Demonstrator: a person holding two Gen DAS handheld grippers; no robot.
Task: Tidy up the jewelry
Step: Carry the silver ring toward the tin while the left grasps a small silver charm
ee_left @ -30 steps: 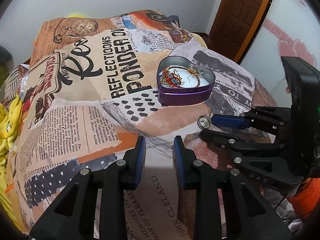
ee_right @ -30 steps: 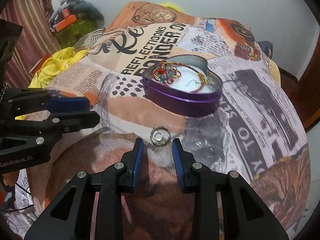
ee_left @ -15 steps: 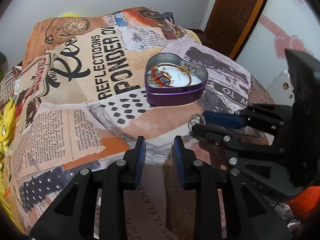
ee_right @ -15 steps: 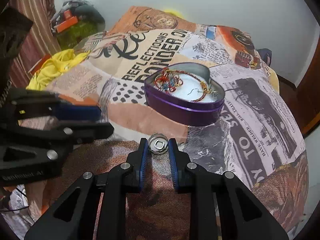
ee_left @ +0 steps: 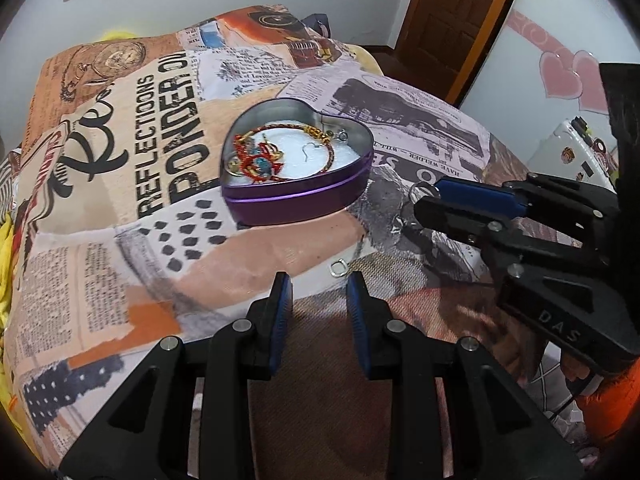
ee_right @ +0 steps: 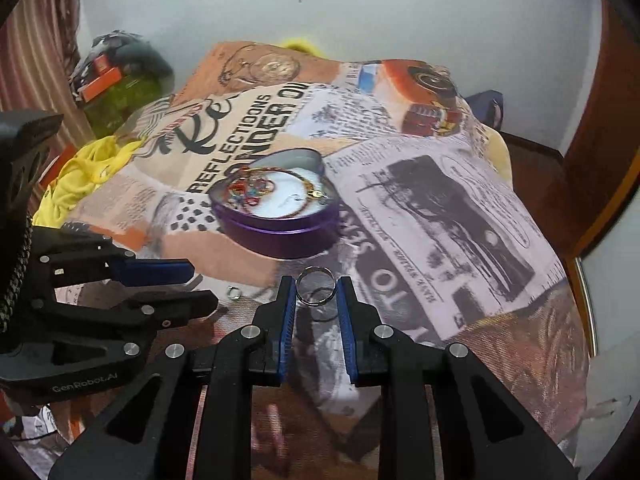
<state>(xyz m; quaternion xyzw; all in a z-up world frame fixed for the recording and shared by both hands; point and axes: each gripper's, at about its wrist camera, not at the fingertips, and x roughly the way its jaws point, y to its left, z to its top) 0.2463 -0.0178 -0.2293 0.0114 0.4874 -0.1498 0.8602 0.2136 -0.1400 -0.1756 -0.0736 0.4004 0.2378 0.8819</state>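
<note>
Closest in the right wrist view, the right hand-held gripper [ee_right: 317, 294] is pinching a silver ring [ee_right: 316, 290] between its blue pads, held up just above the bedspread [ee_right: 440, 200]. The ring's shadow shows on the fabric right under it. Off to the left, the left hand-held gripper [ee_right: 200, 286] sits with its fingers spread apart and nothing between them. A second small silver ring [ee_left: 339, 268] lies flat on the bedspread just past its fingertips, not touching them.

A bit farther back is the purple heart-shaped tin [ee_left: 296, 200], lid off, resting on the bedspread. Inside there's a red beaded bracelet [ee_left: 260, 158], a gold and red bangle [ee_left: 320, 140] and an earring hook [ee_left: 310, 151] on a white pad.

Beyond that the newspaper-print bedspread runs to the white wall [ee_right: 400, 12], with a wooden door [ee_left: 452, 20] at the right in the left view.
</note>
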